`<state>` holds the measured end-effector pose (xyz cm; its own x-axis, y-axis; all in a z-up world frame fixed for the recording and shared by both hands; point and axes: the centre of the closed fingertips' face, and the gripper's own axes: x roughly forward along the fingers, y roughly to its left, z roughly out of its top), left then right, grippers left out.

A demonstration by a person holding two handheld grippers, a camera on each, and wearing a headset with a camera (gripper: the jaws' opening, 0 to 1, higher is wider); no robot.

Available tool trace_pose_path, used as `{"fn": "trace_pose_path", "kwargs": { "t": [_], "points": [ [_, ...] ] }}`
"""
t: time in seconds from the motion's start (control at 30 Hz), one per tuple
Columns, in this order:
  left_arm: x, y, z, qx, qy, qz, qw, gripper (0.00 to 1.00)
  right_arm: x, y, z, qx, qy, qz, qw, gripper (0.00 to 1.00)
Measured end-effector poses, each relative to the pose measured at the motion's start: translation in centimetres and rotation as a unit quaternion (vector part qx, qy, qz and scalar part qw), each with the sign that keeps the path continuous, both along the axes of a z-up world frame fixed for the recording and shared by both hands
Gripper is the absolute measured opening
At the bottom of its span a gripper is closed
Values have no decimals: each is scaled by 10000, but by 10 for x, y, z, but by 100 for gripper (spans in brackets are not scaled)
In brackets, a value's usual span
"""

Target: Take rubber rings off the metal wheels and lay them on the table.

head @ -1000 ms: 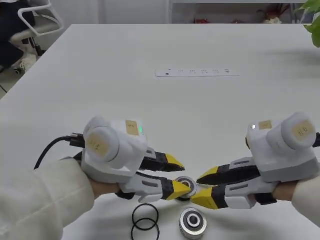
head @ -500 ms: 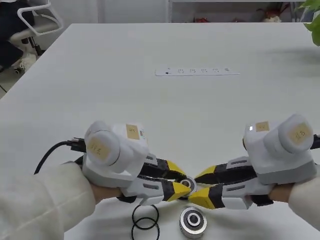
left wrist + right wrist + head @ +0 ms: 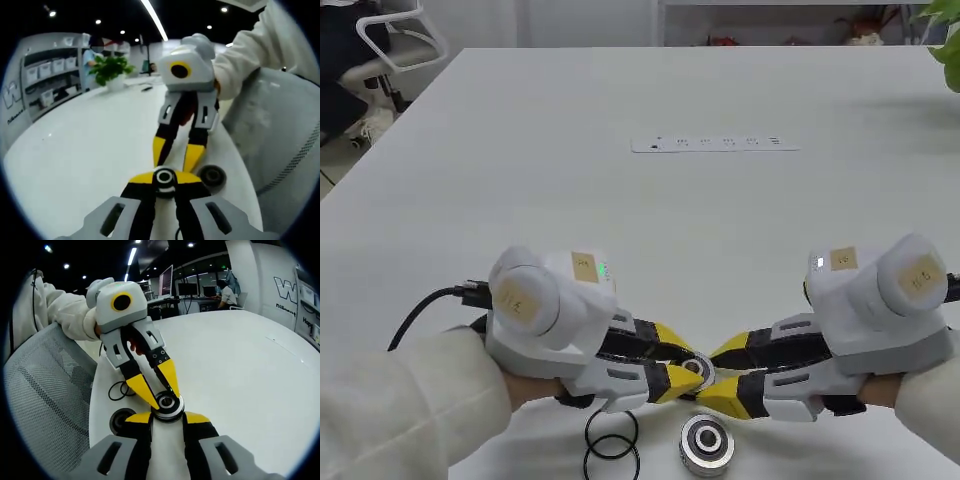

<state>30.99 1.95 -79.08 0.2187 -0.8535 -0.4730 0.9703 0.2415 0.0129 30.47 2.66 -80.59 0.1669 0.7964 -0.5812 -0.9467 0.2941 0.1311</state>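
In the head view the wheel (image 3: 697,368) is looked down on from above; in both gripper views it is faced closely, from opposite sides.

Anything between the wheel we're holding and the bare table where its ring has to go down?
Nothing visible blocks it. The wheel sits between the tips of the left gripper and right gripper, with bare table beyond. Two rubber rings and a second wheel lie just nearer the person.

Wheel (image 3: 167,407) between right gripper (image 3: 168,418) jaws; left gripper (image 3: 164,397) clamps it.
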Motion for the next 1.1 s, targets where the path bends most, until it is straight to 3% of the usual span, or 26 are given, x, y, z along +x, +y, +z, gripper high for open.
{"fn": "trace_pose_path", "kwargs": {
  "t": [0.33,0.6,0.93,1.1],
  "points": [
    [0,0,0,-32,28,18,10000,15,-1,-4,-2,-37,47,8,10000,15],
    [0,1,0,-44,34,53,10000,15,0,-7,-4,-213,-87,77,9997,8],
    [0,1,0,-34,28,65,10000,15,1,-8,-4,-308,-93,24,9995,2],
    [0,1,0,-15,-3,59,10000,15,4,-9,-5,-318,68,-152,9994,0]
  ]
}}
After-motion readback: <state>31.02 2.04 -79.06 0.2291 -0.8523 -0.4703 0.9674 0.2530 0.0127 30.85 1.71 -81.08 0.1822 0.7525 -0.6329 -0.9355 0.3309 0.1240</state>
